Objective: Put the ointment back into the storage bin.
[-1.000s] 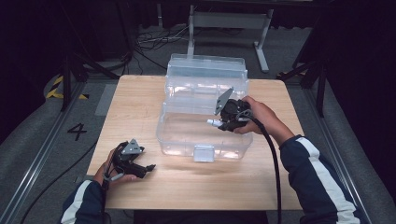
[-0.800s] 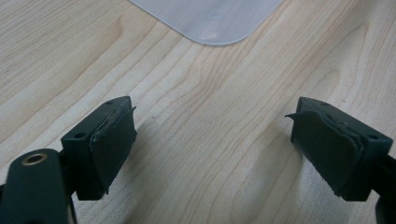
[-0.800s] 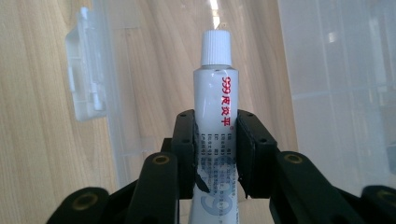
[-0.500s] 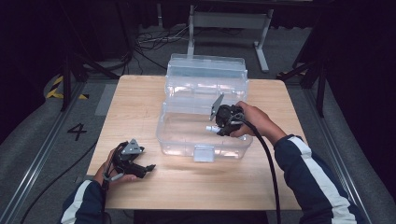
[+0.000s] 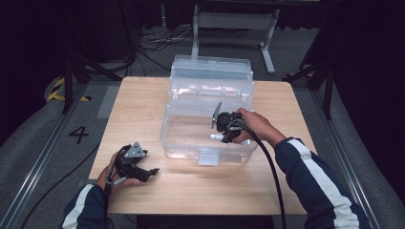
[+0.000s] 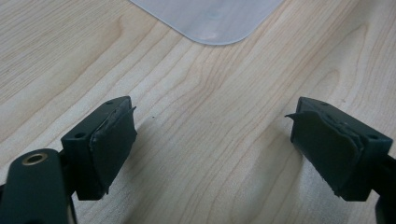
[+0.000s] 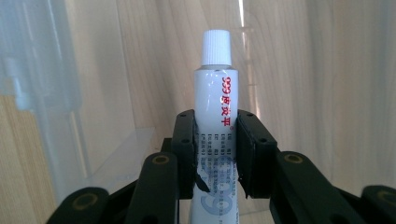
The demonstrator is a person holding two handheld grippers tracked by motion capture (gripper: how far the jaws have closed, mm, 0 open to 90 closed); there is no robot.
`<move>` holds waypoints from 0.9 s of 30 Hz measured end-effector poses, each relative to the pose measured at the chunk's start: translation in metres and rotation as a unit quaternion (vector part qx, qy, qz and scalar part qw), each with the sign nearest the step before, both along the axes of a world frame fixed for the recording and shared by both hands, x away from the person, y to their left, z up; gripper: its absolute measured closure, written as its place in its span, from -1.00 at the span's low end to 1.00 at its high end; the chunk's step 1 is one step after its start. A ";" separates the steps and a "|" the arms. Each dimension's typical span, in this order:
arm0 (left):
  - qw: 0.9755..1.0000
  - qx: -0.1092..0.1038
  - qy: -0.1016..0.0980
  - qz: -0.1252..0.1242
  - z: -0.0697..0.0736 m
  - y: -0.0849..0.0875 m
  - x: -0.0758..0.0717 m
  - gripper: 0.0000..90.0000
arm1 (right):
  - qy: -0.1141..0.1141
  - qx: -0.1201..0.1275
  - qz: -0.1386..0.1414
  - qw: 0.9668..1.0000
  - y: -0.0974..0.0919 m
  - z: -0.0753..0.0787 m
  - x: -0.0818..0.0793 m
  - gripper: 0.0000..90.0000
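A clear plastic box point(image 5: 184, 143) stands mid-table with its lid point(image 5: 210, 71) swung back. My right gripper point(image 5: 221, 135) reaches in over the box's right part, shut on a white tube point(image 5: 215, 137) with red print. In the right gripper view the tube point(image 7: 215, 88) stands up between the jaws, white cap on top, and the box's clear wall point(image 7: 37, 93) is at the left. My left gripper point(image 5: 153, 171) rests on the wood at the front left, open. Nothing lies between its pads point(image 6: 114, 140), and a corner of the box point(image 6: 210, 18) shows beyond them.
The wooden table point(image 5: 143, 105) has bare room to the left of the box and along its front edge. A cable point(image 5: 272, 176) trails from the right gripper over the sleeve. Black stands and a metal frame stand on the floor behind the table.
My right gripper has come down and to the left into the open box, still holding the tube. The left hand has stayed in place.
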State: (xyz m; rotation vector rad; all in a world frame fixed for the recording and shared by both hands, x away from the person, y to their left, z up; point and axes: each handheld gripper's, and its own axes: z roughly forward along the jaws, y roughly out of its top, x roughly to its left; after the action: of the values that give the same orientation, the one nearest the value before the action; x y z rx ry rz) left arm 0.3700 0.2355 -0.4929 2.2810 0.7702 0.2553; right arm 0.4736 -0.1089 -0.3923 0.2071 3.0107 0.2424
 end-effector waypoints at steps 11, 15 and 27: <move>1.000 0.000 0.000 0.000 0.000 0.000 0.000 -0.68 | 0.022 -0.016 0.004 1.000 -0.003 -0.011 0.000 0.58; 1.000 0.000 0.000 0.000 0.000 0.000 0.000 -0.68 | 0.029 -0.020 0.004 0.999 -0.005 -0.013 -0.001 0.58; 1.000 0.001 0.000 0.000 0.000 0.000 0.000 -0.68 | 0.032 -0.017 0.002 0.999 -0.007 -0.013 -0.002 0.57</move>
State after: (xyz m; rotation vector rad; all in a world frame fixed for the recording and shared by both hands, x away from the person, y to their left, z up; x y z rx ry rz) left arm 0.3700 0.2355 -0.4927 2.2833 0.7701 0.2549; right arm 0.4712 -0.1157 -0.4053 0.2109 3.0757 0.1867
